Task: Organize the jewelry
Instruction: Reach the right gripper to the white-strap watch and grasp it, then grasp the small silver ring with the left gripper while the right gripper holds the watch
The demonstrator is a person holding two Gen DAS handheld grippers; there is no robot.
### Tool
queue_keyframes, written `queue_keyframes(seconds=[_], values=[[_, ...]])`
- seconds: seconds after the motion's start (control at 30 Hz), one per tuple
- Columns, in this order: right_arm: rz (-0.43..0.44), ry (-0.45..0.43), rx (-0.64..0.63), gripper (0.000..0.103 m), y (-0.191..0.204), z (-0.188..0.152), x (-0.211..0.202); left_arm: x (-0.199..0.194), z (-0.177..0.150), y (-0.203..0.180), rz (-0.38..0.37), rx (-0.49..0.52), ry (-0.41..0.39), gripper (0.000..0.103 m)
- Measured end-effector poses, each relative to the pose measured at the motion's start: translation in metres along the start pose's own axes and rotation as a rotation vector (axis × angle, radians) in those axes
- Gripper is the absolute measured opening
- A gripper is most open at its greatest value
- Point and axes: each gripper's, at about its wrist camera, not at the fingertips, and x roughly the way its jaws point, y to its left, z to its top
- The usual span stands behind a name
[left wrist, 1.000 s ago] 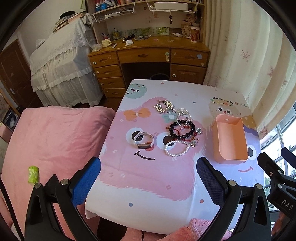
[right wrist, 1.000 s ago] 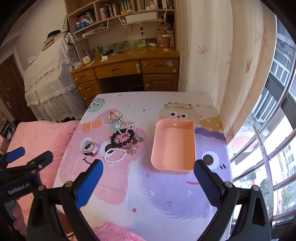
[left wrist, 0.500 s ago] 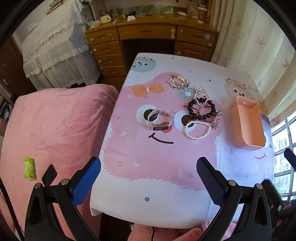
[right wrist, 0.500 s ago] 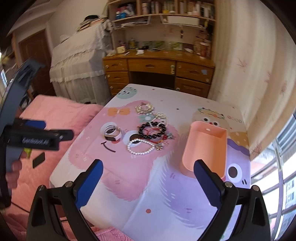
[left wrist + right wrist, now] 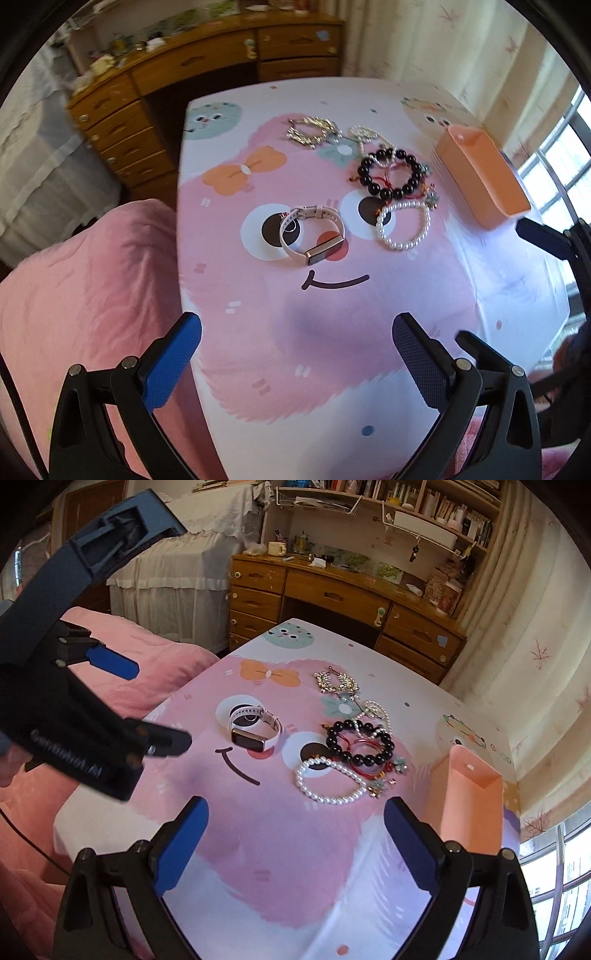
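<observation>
On the cartoon-print table lie a white-strap watch, a white pearl bracelet, a black bead bracelet, a gold piece and a smaller pearl piece. A pink tray stands at the right, empty. My left gripper is open and empty above the table's near part, short of the watch. My right gripper is open and empty, short of the pearl bracelet.
A pink bed lies left of the table. A wooden desk with drawers stands behind it, curtains and a window at the right. The left gripper's body fills the left of the right wrist view.
Both grippers have moved down and forward toward the table; the jewelry looks larger and nearer. The left gripper now shows large in the right wrist view. Nothing was picked up.
</observation>
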Motion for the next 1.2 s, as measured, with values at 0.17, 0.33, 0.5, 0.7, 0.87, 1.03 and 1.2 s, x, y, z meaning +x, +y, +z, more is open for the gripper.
queue_keyframes(seconds=[0.17,0.33,0.5,0.7,0.87,1.03,1.2], values=[[-0.062,0.018,-0.016,0.088,0.028,0.008,0.035,0.027,0.017,0.032,-0.074,0.045,0.021,0.102],[-0.026,0.051,-0.100,0.063,0.050,0.014,0.068,0.054,0.041,0.064,-0.110,0.027,0.062,0.102],[-0.005,0.057,-0.251,0.057,0.063,0.024,0.095,0.078,0.060,0.085,-0.133,-0.029,0.109,0.102],[0.011,0.056,-0.392,0.049,0.066,0.039,0.118,0.096,0.068,0.088,-0.122,-0.077,0.147,0.102],[0.050,0.082,-0.429,0.026,0.062,0.042,0.127,0.105,0.073,0.085,-0.098,-0.111,0.168,0.102],[0.046,0.118,-0.378,0.010,0.051,0.036,0.120,0.113,0.079,0.079,-0.077,-0.133,0.188,0.102],[0.052,0.154,-0.284,0.009,0.036,0.031,0.113,0.121,0.083,0.062,-0.052,-0.118,0.195,0.102]])
